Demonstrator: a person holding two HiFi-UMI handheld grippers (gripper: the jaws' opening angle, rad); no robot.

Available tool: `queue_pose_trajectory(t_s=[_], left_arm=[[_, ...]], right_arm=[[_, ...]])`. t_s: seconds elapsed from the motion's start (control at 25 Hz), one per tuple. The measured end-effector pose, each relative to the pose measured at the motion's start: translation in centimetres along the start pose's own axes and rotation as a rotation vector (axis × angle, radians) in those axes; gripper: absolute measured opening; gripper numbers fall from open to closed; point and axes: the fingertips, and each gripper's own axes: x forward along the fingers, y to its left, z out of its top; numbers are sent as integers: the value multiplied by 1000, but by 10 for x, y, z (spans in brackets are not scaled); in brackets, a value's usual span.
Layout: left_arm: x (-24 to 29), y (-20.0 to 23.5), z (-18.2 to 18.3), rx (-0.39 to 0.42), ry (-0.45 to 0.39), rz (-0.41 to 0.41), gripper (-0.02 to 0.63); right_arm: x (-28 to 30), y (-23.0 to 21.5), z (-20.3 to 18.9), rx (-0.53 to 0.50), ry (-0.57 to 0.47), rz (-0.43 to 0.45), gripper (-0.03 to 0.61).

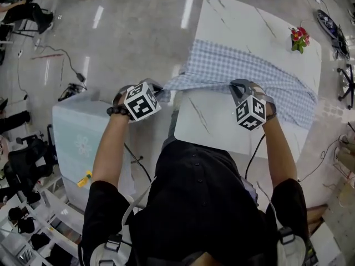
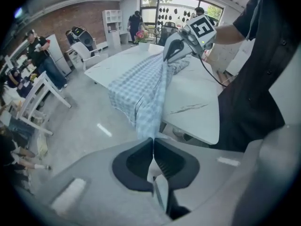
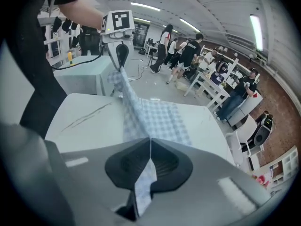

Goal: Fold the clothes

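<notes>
Reading the checked garment (image 1: 249,73) as light, soft and entirely limp, probably not slippery: sagging between its two held points and gathering into loose folds rather than keeping any shape. Judging the near hem and its corners to be the sensible places for taking hold, and judging that such thin fabric needs a pinch well in from the edge to avoid slipping out. Showing as a pale blue-and-white small check, thin woven cloth, creased, with no collar or buttons being made out with certainty. Lying spread across the far half of the white tabletop (image 1: 216,126), with the near edge held up off the surface and taut, and the left end reaching out past the tabletop's left edge, over the floor. Being pinched at that left end by the left hand-held gripper (image 1: 157,88), jaws clamped together on a fold of the check, cloth running from them back to the tabletop in the left gripper view. Being pinched further right by the right hand-held gripper (image 1: 239,86), jaws likewise closed tight on the fabric, a strip of it passing back between the pads. Noting grey veining on the tabletop, a small bunch of red flowers (image 1: 299,37) standing at its far right corner, apart from the cloth, and a pale cabinet (image 1: 77,134) standing beside the tabletop at the left.
</notes>
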Motion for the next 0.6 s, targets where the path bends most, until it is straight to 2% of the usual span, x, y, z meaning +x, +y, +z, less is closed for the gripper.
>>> queue_pose_trajectory(t_s=[0.16, 0.36, 0.6], left_arm=[[1, 37, 2, 92, 21, -126, 15], [12, 91, 14, 168, 11, -176, 15], [23, 132, 32, 203, -12, -274, 15]], right_arm=[[14, -41, 15, 43, 41, -40, 8], [38, -73, 18, 108, 117, -90, 8], [48, -108, 15, 214, 166, -137, 9]])
